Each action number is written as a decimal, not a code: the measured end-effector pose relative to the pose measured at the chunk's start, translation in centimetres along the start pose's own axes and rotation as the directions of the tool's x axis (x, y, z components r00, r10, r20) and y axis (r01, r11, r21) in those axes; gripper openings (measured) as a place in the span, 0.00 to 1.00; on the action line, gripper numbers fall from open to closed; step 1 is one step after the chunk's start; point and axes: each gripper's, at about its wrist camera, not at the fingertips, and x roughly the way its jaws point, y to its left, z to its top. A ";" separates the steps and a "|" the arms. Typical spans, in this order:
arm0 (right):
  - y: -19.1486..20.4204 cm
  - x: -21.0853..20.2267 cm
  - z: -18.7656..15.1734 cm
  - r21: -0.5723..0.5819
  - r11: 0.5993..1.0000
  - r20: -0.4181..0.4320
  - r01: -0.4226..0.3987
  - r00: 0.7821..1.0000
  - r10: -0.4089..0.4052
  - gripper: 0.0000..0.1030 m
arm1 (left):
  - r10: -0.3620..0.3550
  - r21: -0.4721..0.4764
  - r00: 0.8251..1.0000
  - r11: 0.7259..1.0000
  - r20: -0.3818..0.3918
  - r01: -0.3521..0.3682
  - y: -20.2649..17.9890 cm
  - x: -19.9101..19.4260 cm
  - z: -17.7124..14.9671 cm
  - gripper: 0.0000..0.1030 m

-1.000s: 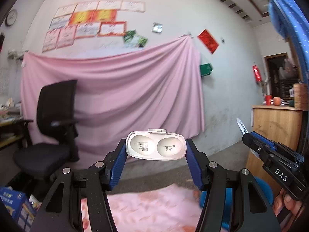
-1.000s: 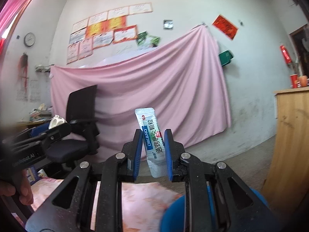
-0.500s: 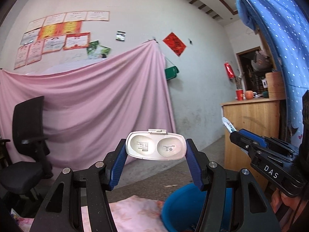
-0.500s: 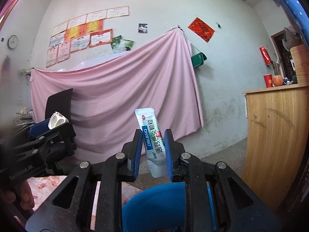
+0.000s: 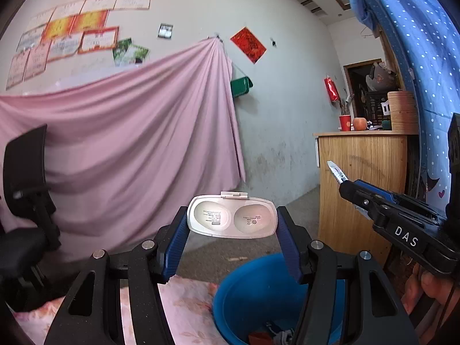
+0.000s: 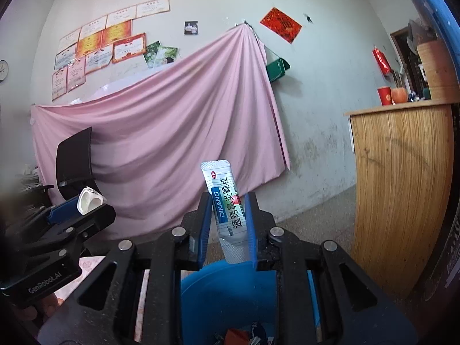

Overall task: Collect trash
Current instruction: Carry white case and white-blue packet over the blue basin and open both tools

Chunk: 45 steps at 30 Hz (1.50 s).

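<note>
Blue bin (image 5: 258,293) now sits fully below both grippers, having swung in from the right. Left gripper (image 5: 232,224) clamps the white plastic tray (image 5: 232,220); right gripper (image 6: 228,224) pinches the sachet (image 6: 225,201). Release seems next.

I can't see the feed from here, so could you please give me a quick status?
Left hand-held gripper shut on white plastic tray. Right hand-held gripper shut on sachet. Blue bin below both; nothing blocking.
</note>
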 end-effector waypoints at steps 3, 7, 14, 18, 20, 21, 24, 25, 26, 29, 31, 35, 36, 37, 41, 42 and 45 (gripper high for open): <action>-0.1 0.4 -0.2 0.004 1.000 -0.026 0.005 1.000 -0.005 0.45 | -0.005 -0.028 0.999 1.000 -0.033 0.004 0.3 0.8 -0.2 0.52; -0.4 1.2 -0.7 0.011 1.000 -0.066 0.007 0.998 -0.006 0.45 | -0.017 -0.055 0.997 0.998 -0.076 0.013 0.7 1.7 -0.4 0.52; -1.1 2.8 -1.6 0.032 0.999 -0.144 0.009 0.990 -0.004 0.45 | -0.067 -0.099 0.980 0.994 -0.188 0.049 1.0 3.5 -0.6 0.52; -1.5 3.7 -2.1 0.040 0.999 -0.188 0.008 0.982 -0.001 0.45 | -0.089 -0.130 0.964 0.990 -0.249 0.058 1.4 4.4 -0.9 0.52; -1.6 4.1 -2.3 0.042 0.999 -0.204 0.007 0.979 0.001 0.45 | -0.104 -0.147 0.954 0.987 -0.280 0.064 1.5 4.9 -1.0 0.52; -1.7 4.4 -2.4 0.043 0.999 -0.213 0.007 0.977 0.002 0.46 | -0.106 -0.150 0.951 0.987 -0.292 0.064 1.5 5.1 -1.1 0.52; -1.9 4.9 -2.7 0.043 0.999 -0.233 0.006 0.973 0.004 0.47 | -0.118 -0.161 0.935 0.985 -0.333 0.067 1.8 5.6 -1.4 0.53; -1.9 5.0 -2.7 0.042 0.999 -0.241 0.005 0.971 0.005 0.47 | -0.117 -0.162 0.930 0.985 -0.348 0.063 1.8 5.8 -1.5 0.53; -1.9 5.1 -2.8 0.041 0.999 -0.246 0.007 0.969 0.003 0.47 | -0.117 -0.164 0.925 0.985 -0.362 0.060 1.9 6.0 -1.6 0.56; -2.2 5.3 -2.9 0.042 0.999 -0.258 0.012 0.966 0.000 0.48 | -0.135 -0.188 0.916 0.980 -0.378 0.067 2.4 6.0 -1.8 0.58; -2.4 5.4 -3.0 0.043 0.999 -0.265 0.015 0.964 -0.004 0.48 | -0.134 -0.194 0.912 0.979 -0.387 0.061 2.6 6.1 -1.9 0.60; -2.7 5.4 -3.0 0.046 0.999 -0.276 0.021 0.961 -0.008 0.53 | -0.130 -0.207 0.909 0.977 -0.396 0.050 3.0 5.9 -1.9 0.65; -2.7 5.5 -3.0 0.046 0.999 -0.278 0.022 0.961 -0.008 0.54 | -0.126 -0.209 0.910 0.977 -0.395 0.045 3.2 5.9 -1.9 0.67; -2.7 5.5 -2.9 0.046 0.999 -0.280 0.022 0.960 -0.008 0.56 | -0.122 -0.209 0.911 0.977 -0.394 0.040 3.3 5.8 -1.8 0.67; -2.7 5.4 -2.7 0.046 0.999 -0.279 0.021 0.960 -0.008 0.62 | -0.097 -0.210 0.911 0.978 -0.402 0.012 3.9 5.4 -1.8 0.67; -2.7 5.3 -2.6 0.046 0.999 -0.278 0.022 0.961 -0.008 0.64 | -0.095 -0.211 0.910 0.977 -0.403 0.008 4.0 5.4 -1.8 0.67; -2.6 5.1 -2.6 0.048 0.999 -0.276 0.019 0.961 -0.005 0.71 | -0.099 -0.230 0.909 0.973 -0.405 0.004 4.8 4.8 -1.8 0.83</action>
